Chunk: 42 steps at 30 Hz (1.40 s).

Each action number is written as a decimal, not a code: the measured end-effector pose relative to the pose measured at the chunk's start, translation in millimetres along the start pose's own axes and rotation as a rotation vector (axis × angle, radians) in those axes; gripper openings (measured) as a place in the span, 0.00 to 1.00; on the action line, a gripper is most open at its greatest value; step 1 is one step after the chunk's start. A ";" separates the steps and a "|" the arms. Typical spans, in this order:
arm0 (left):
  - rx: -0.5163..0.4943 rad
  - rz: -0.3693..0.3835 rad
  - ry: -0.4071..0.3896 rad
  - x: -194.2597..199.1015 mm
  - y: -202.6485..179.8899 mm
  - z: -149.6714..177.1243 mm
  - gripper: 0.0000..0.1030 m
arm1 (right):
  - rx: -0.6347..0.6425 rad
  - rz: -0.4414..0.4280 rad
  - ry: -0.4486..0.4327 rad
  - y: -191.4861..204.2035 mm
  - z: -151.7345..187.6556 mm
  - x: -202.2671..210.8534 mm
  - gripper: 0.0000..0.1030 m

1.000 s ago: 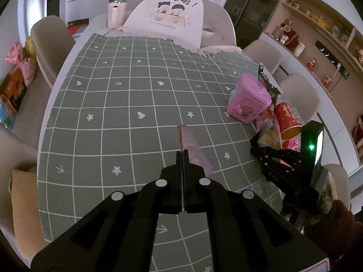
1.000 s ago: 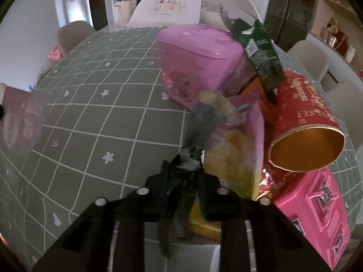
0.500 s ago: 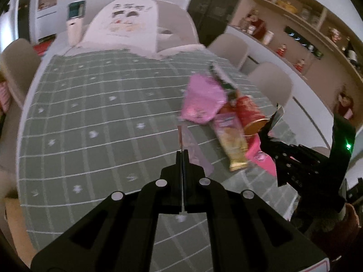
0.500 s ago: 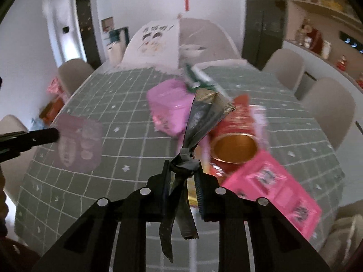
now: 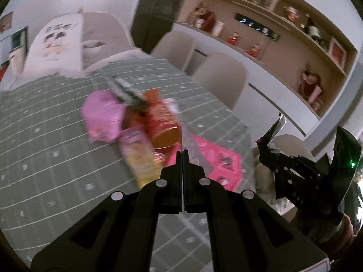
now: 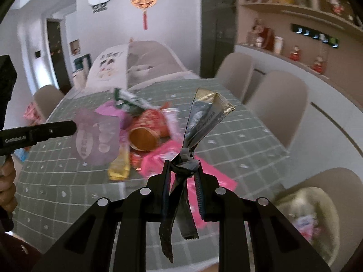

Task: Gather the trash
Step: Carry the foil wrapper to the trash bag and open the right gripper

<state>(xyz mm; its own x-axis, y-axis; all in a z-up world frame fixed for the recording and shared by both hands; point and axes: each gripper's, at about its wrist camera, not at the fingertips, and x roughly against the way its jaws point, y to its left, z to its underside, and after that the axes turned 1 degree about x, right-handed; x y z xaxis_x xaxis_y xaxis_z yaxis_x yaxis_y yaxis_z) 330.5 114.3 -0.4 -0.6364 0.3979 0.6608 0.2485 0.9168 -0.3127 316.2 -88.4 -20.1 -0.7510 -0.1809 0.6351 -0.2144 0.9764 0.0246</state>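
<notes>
My left gripper is shut on a thin translucent pink wrapper, seen edge-on; in the right wrist view it shows flat beyond the left gripper's fingers. My right gripper is shut on a dark silver-and-gold wrapper, held above the table; it also shows in the left wrist view. A trash pile lies on the green grid tablecloth: a pink tub, a red tube, a yellow-pink bag, a flat pink pack, a green wrapper.
Beige chairs stand along the table's right side. A wall shelf with figurines runs behind them. A chair with a soft toy or bag stands at the near right. A covered seat is at the far end.
Both grippers have lifted and swung right with their wrappers. The right gripper pulled the dark wrapper up out of the pile. The views tilted up towards the shelves.
</notes>
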 end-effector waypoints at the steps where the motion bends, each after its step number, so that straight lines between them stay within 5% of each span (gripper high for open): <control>1: -0.009 0.017 0.002 -4.6 -10.9 -1.9 0.00 | -0.006 0.013 -0.005 -6.6 1.1 4.0 0.20; 11: -0.148 0.217 0.060 -57.3 -138.0 -8.3 0.00 | -0.110 0.207 -0.046 -113.2 33.1 66.4 0.20; 17: -0.202 0.349 0.190 -110.0 -218.0 4.9 0.00 | -0.189 0.316 -0.040 -172.7 63.2 99.9 0.20; 23: -0.242 0.394 0.302 -159.2 -272.5 23.9 0.00 | -0.274 0.377 -0.029 -212.5 93.6 121.2 0.20; 30: -0.248 0.390 0.377 -195.5 -294.1 39.9 0.03 | -0.313 0.374 -0.013 -237.5 110.8 122.6 0.20; 31: -0.232 0.392 0.386 -199.5 -293.3 40.5 0.05 | -0.316 0.367 -0.010 -239.5 111.7 121.0 0.20; 33: -0.205 0.374 0.389 -204.6 -288.9 39.8 0.27 | -0.318 0.352 -0.005 -242.5 113.2 116.3 0.20; 38: -0.164 0.302 0.332 -191.3 -264.8 35.8 0.32 | -0.323 0.288 0.014 -246.1 114.0 95.1 0.20; 42: -0.164 0.173 0.230 -168.2 -237.8 31.4 0.32 | -0.319 0.232 0.030 -242.8 110.8 73.9 0.20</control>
<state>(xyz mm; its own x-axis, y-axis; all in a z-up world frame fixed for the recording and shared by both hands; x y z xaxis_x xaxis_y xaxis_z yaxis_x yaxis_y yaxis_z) 355.5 -171.7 -58.7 -0.3977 0.5284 0.7501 0.4648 0.8209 -0.3318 243.5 -351.9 -64.7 -0.7373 0.0476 0.6739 0.1668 0.9795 0.1134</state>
